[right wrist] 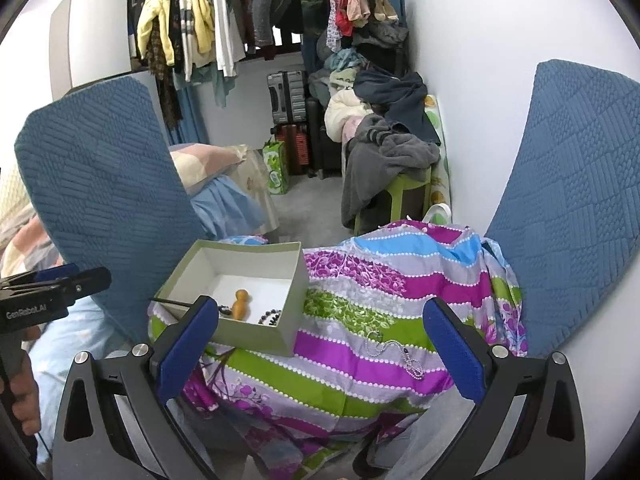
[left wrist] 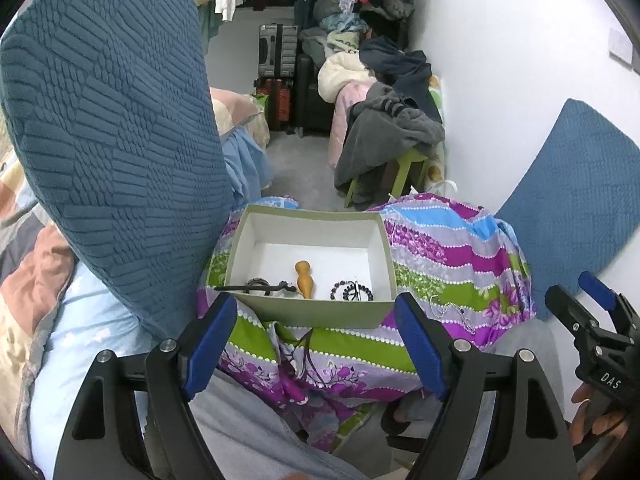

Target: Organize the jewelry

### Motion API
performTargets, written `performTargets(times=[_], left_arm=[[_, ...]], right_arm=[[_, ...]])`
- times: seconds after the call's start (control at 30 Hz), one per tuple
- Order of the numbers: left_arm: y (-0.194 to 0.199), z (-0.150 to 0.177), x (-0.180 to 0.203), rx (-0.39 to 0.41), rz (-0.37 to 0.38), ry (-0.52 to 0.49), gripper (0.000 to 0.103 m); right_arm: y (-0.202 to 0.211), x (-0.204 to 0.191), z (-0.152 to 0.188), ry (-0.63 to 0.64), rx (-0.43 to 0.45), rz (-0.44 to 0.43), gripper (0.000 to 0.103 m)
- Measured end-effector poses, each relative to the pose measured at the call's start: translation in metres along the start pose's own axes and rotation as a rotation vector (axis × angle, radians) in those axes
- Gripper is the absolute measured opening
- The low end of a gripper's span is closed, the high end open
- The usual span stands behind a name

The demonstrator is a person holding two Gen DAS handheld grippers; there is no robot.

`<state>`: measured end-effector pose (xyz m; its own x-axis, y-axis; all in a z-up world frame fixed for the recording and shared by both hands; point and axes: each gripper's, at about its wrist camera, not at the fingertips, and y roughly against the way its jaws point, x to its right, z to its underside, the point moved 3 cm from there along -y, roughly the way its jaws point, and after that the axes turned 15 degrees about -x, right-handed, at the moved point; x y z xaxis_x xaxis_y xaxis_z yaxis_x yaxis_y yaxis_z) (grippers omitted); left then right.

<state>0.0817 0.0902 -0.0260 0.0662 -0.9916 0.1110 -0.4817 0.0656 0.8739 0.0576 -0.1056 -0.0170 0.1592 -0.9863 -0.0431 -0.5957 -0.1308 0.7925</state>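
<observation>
A pale green box (left wrist: 310,314) (right wrist: 256,334) with a white inside sits on a striped floral cloth (left wrist: 440,256) (right wrist: 360,280). In it lie a wooden gourd-shaped piece (left wrist: 304,280) (right wrist: 241,304), a dark bead bracelet (left wrist: 351,292) (right wrist: 270,317), a dark ring-like piece (left wrist: 258,284) and a thin black stick (left wrist: 256,288) that pokes over the left rim. A silver bead chain (right wrist: 394,350) (left wrist: 450,310) lies on the cloth right of the box. My left gripper (left wrist: 316,340) is open just before the box. My right gripper (right wrist: 320,344) is open wide, the chain between its fingers but untouched.
Blue quilted cushions (left wrist: 112,140) (right wrist: 576,208) stand left and right of the cloth. A white wall (right wrist: 480,80) runs along the right. Behind are a green stool piled with clothes (right wrist: 392,160), suitcases (right wrist: 288,100) and hanging garments (right wrist: 192,28). A hand (left wrist: 596,420) holds the right gripper.
</observation>
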Motion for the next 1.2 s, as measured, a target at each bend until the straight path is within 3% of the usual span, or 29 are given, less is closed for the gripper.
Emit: performTargets(times=[0.47,1.2], left_arm=[[-0.012,-0.001,-0.003,0.017,0.011,0.0,0.081],[-0.005,0.005,-0.002,0.015,0.012,0.005,0.081]], right_arm=[[-0.017,0.002,0.007,0.0,-0.028,0.027,0.103],[-0.009,0.008,0.002,-0.013,-0.006,0.04,0.103]])
